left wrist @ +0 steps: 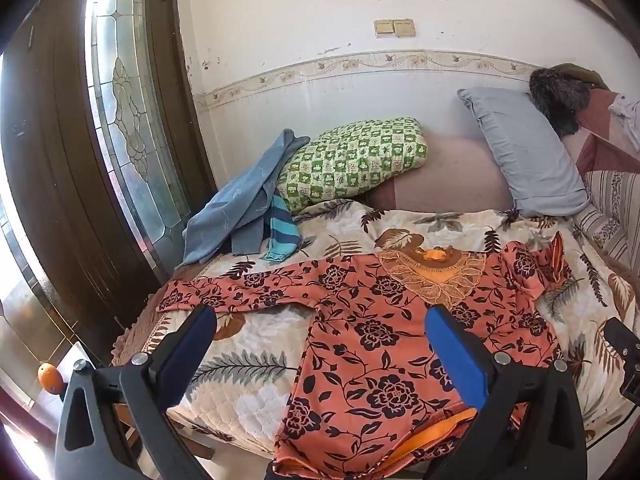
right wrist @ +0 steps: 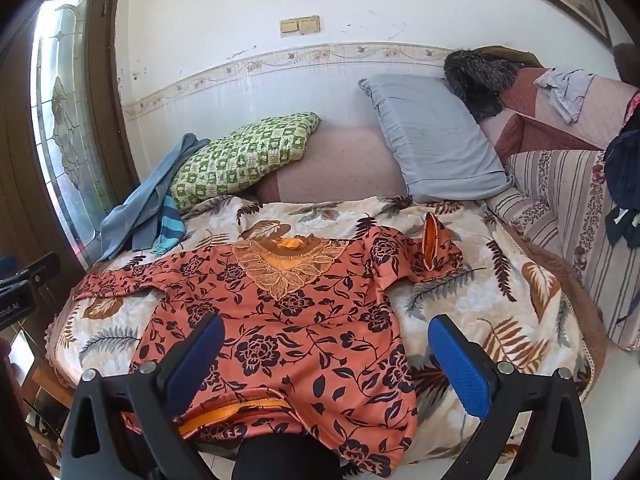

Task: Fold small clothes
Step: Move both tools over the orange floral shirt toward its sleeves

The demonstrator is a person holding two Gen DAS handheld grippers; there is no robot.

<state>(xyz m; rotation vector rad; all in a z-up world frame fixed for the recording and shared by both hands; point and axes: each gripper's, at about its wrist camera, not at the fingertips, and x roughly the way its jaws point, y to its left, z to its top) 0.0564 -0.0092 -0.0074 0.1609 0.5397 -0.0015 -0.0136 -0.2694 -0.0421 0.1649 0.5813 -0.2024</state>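
Observation:
An orange top with dark flower print point(left wrist: 372, 344) lies spread flat, front up, on the leaf-print bedspread point(left wrist: 248, 364). Its left sleeve point(left wrist: 240, 286) is stretched out; its right sleeve point(left wrist: 536, 268) is bunched and folded over. It also shows in the right wrist view point(right wrist: 288, 332), with the folded sleeve point(right wrist: 424, 252). My left gripper point(left wrist: 320, 320) is open and empty, above the top's lower left part. My right gripper point(right wrist: 326, 330) is open and empty, above the top's lower right hem.
A green checked pillow point(left wrist: 352, 160), a blue-grey pillow point(left wrist: 524, 152) and a heap of blue clothes point(left wrist: 244, 208) lie at the bed's far side. A glass-panelled door point(left wrist: 124, 120) stands left. A striped sofa arm point(right wrist: 560, 208) with clothes is right.

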